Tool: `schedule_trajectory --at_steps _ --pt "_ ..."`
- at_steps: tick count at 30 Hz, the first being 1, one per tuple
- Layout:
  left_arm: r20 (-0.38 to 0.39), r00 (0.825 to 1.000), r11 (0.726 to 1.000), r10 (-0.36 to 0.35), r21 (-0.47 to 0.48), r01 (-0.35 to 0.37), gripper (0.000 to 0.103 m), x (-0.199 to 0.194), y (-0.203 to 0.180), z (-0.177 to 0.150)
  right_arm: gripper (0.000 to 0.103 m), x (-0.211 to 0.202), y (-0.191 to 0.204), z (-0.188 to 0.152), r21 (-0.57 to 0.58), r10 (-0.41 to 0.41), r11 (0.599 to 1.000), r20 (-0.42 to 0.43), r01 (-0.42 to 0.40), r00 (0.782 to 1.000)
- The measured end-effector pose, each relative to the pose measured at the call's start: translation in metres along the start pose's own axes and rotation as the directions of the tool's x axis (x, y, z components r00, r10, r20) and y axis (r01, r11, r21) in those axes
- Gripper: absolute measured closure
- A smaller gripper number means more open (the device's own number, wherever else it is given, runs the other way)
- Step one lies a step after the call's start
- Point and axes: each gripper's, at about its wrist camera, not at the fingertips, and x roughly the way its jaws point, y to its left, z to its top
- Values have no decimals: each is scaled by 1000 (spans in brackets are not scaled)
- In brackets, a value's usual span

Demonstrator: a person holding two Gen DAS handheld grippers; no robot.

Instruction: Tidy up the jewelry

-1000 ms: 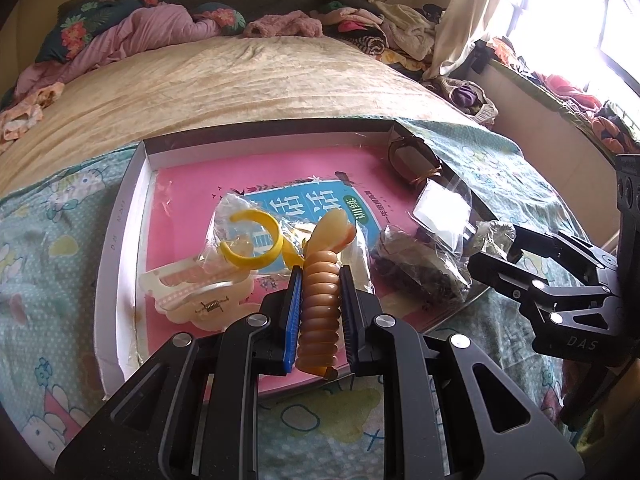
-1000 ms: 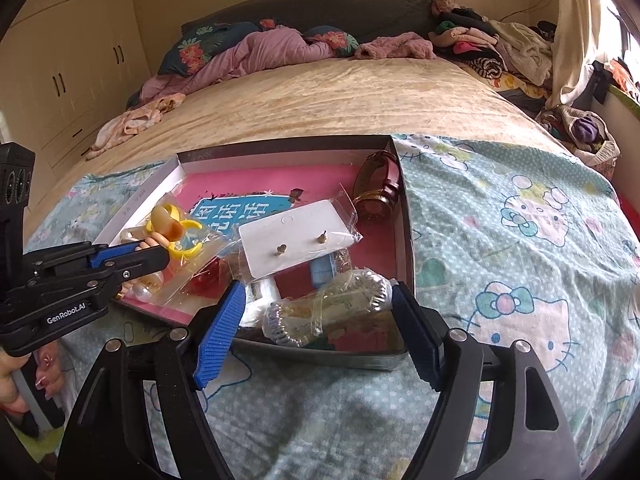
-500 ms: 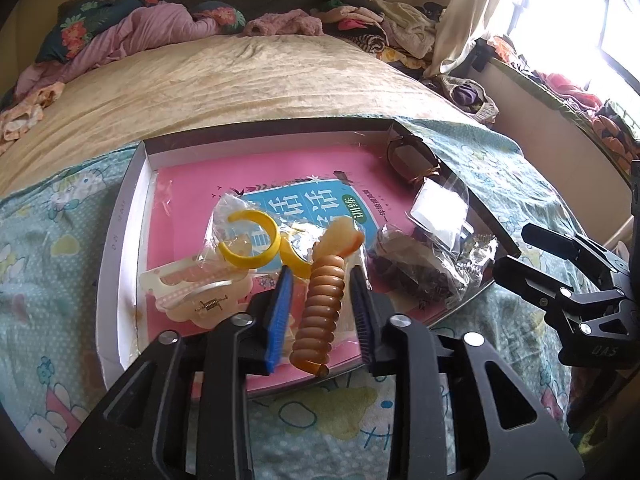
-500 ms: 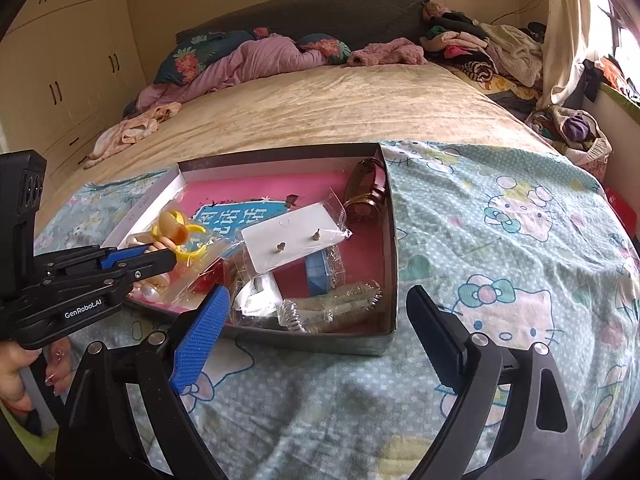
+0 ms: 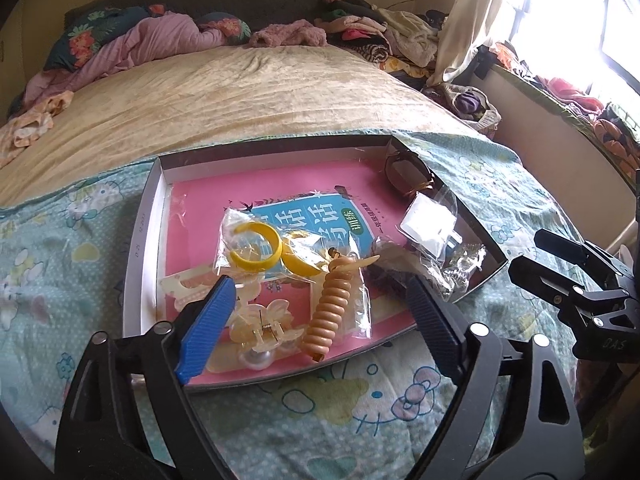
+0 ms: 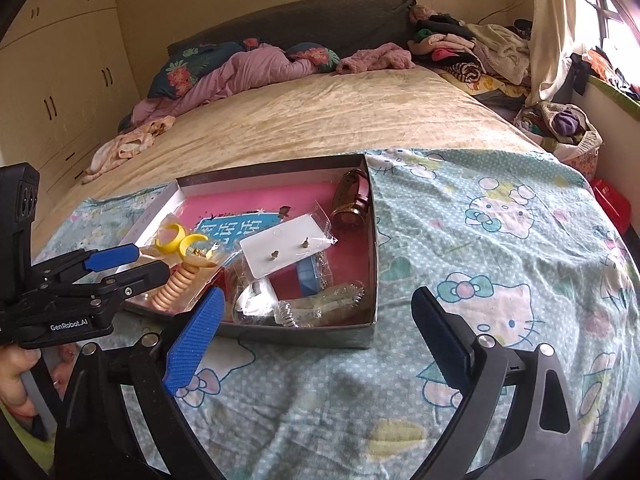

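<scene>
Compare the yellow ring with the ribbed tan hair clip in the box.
The yellow ring is a bright open band sealed inside a clear bag; the ribbed tan hair clip is a long, duller coil lying on top of a bag. Both rest on the pink book inside the box.

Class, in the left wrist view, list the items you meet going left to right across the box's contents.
Cream claw clip → yellow ring → tan spiral hair clip → white earring card.
</scene>
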Motion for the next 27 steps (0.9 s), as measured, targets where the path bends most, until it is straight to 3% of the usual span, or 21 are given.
schedule_trajectory --at_steps 2,13,27 --pt "4 1000 1000 5 1 -5 10 -5 -2 0 8 -5 1 1 5 1 1000 3 -1 1000" --pt "63 998 1000 11 -22 -10 10 -55 -9 -6 5 -55 12 -1 4 15 1000 57 -15 998" --pt "100 994 999 35 -37 -31 10 -114 -28 -66 4 -126 43 -42 -28 43 999 119 -40 992"
